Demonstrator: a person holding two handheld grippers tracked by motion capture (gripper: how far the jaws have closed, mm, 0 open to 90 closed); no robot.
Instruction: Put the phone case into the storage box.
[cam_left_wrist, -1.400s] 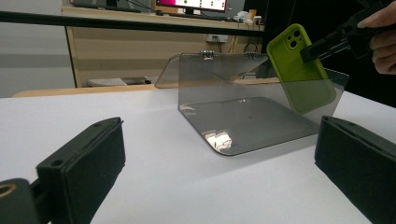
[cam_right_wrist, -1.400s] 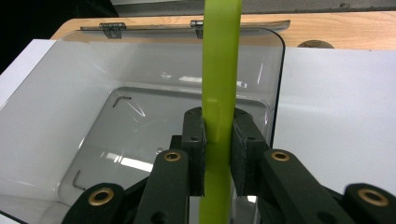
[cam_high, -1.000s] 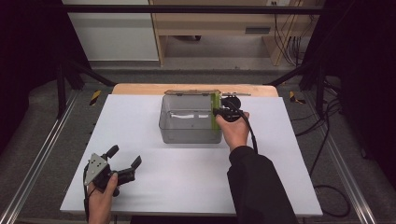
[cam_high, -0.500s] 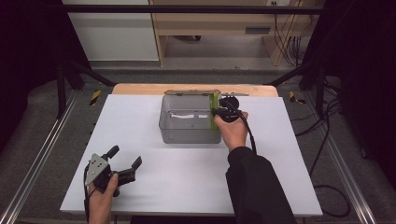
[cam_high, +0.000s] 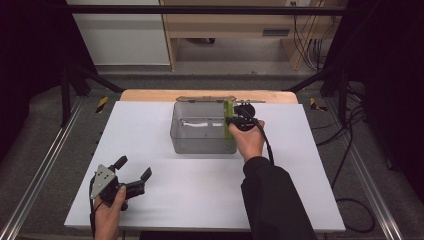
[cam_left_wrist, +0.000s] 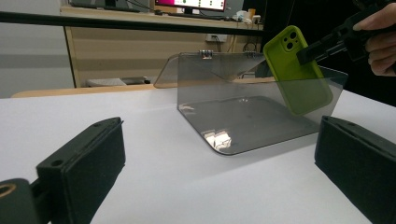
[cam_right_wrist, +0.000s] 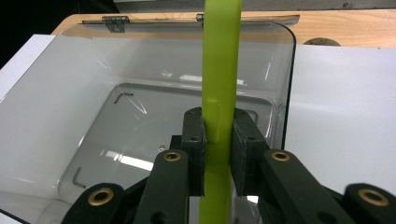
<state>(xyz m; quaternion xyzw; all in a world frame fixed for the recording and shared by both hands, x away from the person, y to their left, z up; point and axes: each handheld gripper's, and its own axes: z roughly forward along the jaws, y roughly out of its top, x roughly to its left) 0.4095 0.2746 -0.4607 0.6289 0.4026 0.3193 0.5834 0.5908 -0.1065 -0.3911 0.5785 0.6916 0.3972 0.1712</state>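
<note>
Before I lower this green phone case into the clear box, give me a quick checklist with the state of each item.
1. Right gripper clamped on phone case: ok.
2. Case partly inside the clear box, near its right wall: ok.
3. Box lid open, folded back: ok.
4. Box floor free of other objects: ok.
5. Left gripper open, apart from the box: ok.
6. Case bottom touching the floor: cannot tell.

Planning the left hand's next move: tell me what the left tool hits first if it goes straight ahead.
Probably the clear box: it sits straight ahead between the open left tool's jaws, bare table before it. Depth is hard to judge.
</note>
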